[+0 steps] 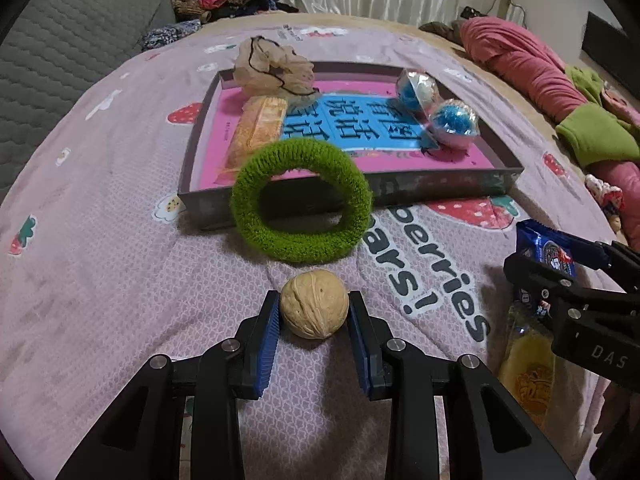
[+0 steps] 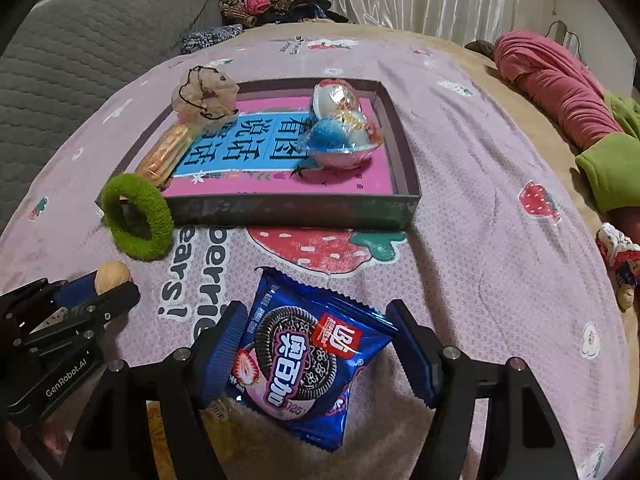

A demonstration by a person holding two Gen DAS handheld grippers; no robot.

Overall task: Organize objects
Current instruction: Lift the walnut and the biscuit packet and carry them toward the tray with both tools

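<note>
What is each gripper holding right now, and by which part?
The left gripper clamps the walnut across its sides. The right gripper pinches the blue cookie packet by its two side edges.

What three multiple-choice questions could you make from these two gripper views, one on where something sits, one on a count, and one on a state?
1. Where is the green fuzzy ring?
A. Inside the tray
B. On the bedspread, against the tray's near wall
C. In the right gripper

2. How many clear balls with blue filling lie in the tray?
A. Two
B. Four
C. None

3. What does the left gripper hold?
A. Nothing
B. A walnut
C. A biscuit packet

Answers: 1 B, it leans on the wall outside the tray. 2 A, two balls sit at the tray's right. 3 B, the pads press the walnut on both sides.
</note>
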